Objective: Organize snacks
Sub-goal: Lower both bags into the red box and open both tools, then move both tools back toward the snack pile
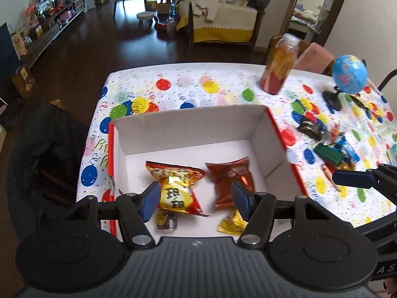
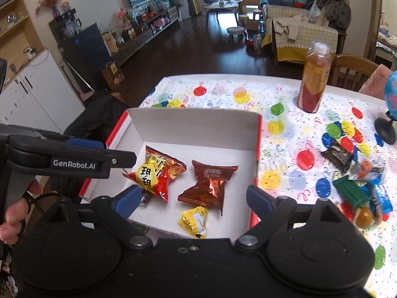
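An open white cardboard box with red edges [image 1: 188, 124] [image 2: 198, 124] sits on the balloon-print tablecloth. Inside lie a red-and-yellow snack bag [image 1: 177, 188] [image 2: 155, 176], a brown foil bag [image 1: 229, 181] [image 2: 208, 186], a small yellow packet [image 1: 232, 222] [image 2: 194, 221] and a small dark candy [image 1: 167, 221]. My left gripper [image 1: 196, 201] hovers open and empty over the box's near side. My right gripper [image 2: 193, 198] is open and empty over the box's near edge. A pile of loose snacks [image 1: 327, 144] [image 2: 357, 181] lies on the table right of the box.
An orange drink bottle [image 1: 279, 64] [image 2: 314, 79] stands behind the box at the right. A small blue globe [image 1: 348, 74] stands on a black base [image 2: 384, 129] at the far right. A wooden chair [image 2: 352, 72] stands behind the table.
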`<state>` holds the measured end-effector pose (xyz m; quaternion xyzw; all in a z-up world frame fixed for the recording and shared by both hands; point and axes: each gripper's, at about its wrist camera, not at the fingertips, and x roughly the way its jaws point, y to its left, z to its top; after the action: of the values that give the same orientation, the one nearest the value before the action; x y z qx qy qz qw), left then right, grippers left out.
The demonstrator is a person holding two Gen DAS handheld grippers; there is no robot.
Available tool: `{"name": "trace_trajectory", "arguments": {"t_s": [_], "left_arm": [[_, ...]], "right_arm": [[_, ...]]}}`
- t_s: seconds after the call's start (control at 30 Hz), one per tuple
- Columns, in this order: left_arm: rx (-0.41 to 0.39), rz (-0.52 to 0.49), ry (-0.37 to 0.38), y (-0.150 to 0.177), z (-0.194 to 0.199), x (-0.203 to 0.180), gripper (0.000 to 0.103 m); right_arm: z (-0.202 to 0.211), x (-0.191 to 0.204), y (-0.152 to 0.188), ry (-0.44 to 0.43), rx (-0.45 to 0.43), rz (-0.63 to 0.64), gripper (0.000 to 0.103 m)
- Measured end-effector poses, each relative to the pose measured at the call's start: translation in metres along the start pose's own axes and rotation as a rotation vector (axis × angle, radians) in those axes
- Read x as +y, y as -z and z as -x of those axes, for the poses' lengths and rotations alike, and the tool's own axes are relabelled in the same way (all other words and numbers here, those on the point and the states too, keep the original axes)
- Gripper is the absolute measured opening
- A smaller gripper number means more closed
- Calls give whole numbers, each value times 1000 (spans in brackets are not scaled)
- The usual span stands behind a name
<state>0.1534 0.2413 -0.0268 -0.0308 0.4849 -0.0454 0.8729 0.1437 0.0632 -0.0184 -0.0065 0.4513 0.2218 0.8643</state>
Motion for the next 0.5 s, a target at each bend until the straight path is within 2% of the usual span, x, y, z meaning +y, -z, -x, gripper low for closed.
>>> {"name": "trace_trajectory", "arguments": {"t_s": [0.13,0.5], "left_arm": [[-37,-15,26,6,17,-17,69],[-92,-40,127,11,32,-83,87]], "right_arm": [[20,-10,6,-5,-30,-8,97],[67,-65,26,30,-111,-60,99]]}}
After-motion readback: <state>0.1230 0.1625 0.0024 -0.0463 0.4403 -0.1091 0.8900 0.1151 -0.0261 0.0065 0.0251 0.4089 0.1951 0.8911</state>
